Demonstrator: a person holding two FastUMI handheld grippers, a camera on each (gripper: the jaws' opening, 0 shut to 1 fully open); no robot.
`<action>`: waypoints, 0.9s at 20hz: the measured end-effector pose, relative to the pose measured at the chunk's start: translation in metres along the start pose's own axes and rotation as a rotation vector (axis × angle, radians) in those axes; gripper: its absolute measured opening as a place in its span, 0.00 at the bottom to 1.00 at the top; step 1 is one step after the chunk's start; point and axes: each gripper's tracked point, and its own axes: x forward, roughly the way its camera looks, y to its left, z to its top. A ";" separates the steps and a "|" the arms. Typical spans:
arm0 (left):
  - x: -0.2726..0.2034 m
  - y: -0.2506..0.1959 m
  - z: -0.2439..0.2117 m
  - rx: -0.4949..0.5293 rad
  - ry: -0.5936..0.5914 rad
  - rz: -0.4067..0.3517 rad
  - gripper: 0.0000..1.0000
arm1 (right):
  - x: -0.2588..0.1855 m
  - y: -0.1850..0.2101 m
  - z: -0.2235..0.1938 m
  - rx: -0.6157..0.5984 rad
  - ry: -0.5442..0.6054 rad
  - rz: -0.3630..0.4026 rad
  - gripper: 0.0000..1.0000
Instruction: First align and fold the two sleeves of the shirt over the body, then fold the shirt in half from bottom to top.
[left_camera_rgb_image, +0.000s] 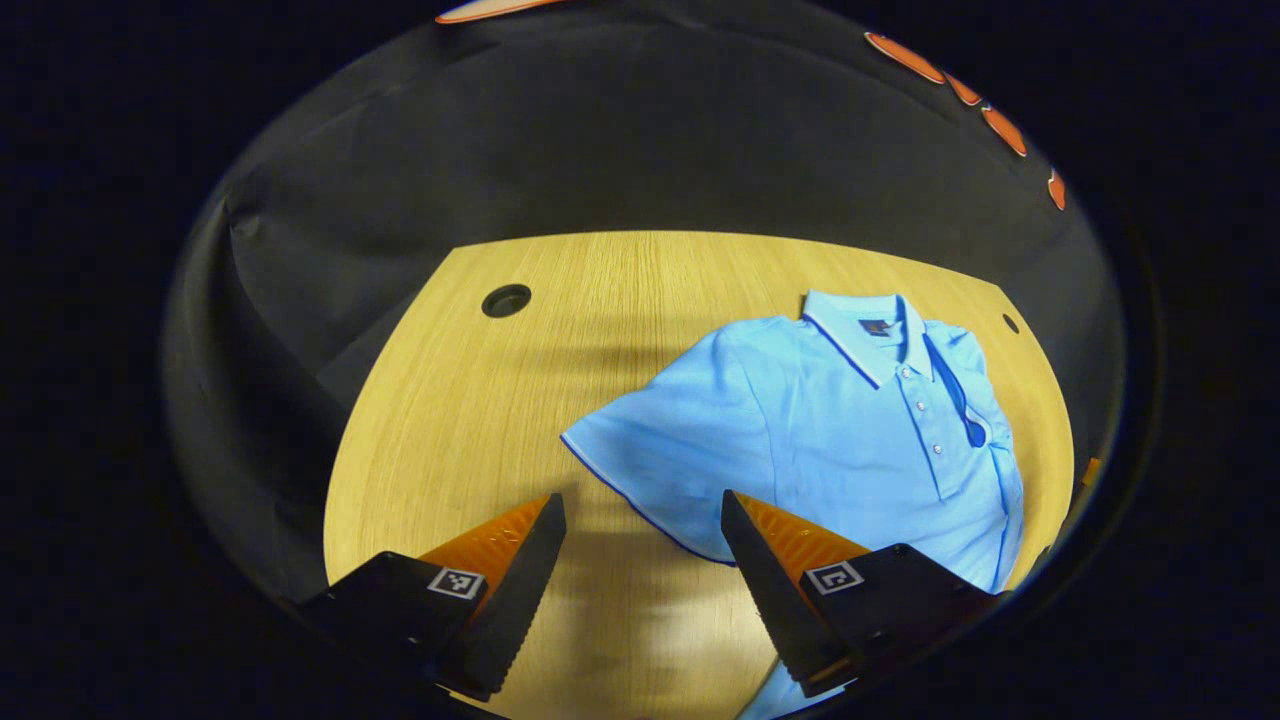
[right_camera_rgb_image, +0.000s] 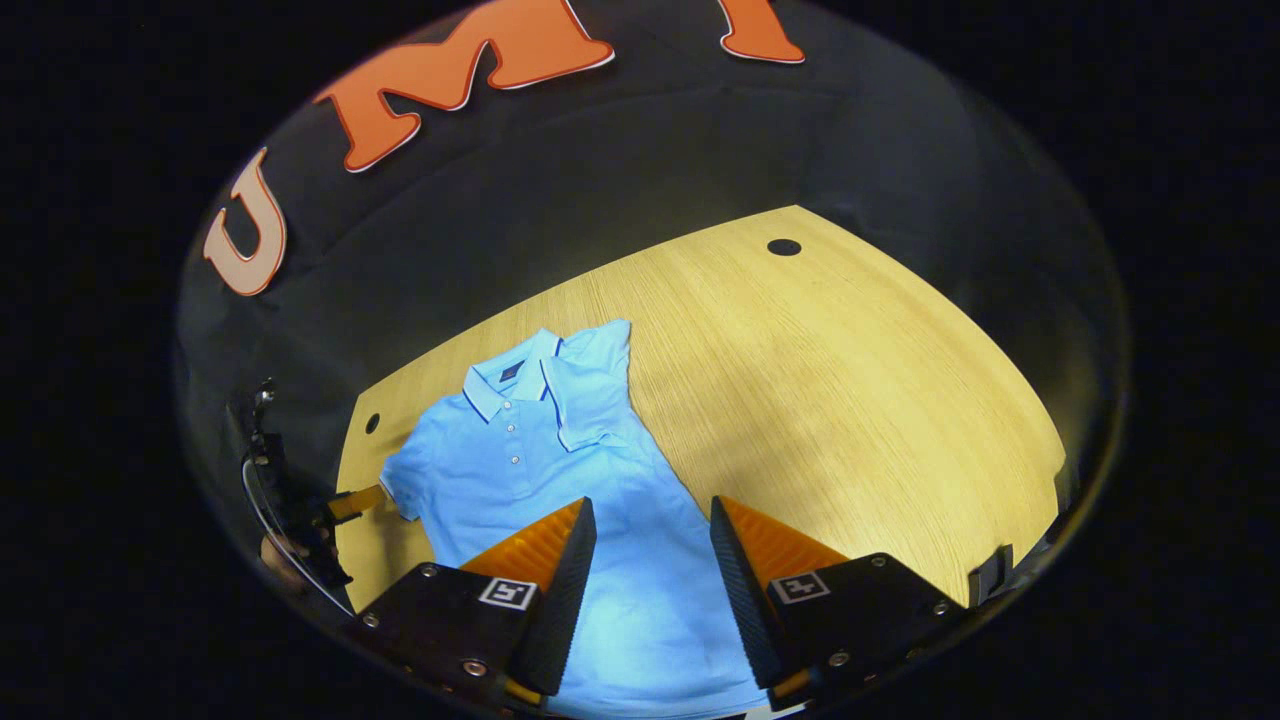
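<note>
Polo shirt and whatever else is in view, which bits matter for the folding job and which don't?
Job:
- blue polo shirt
- unfolded sleeve
- folded sleeve
- left gripper
- right gripper

Not job:
- wooden table
- cable hole

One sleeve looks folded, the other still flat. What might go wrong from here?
1. The left gripper hangs open by the spread sleeve of the light blue polo shirt; pinching its hem may drag the body askew.
2. The folded sleeve lies loose and may flip open.
3. The right gripper hovers open over the body and may snag it.

L gripper (left_camera_rgb_image: 643, 505): jaws apart, nothing held | R gripper (right_camera_rgb_image: 652, 510): same
</note>
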 end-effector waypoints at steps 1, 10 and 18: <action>0.006 -0.001 -0.001 -0.005 0.017 0.004 1.00 | -0.005 -0.002 -0.001 -0.012 -0.011 -0.001 0.73; 0.040 -0.008 -0.001 -0.055 0.131 0.049 0.72 | -0.032 -0.007 -0.013 -0.136 -0.052 -0.024 0.93; 0.030 -0.025 0.012 -0.164 0.090 -0.069 0.09 | -0.042 -0.014 -0.019 -0.117 -0.064 -0.026 0.93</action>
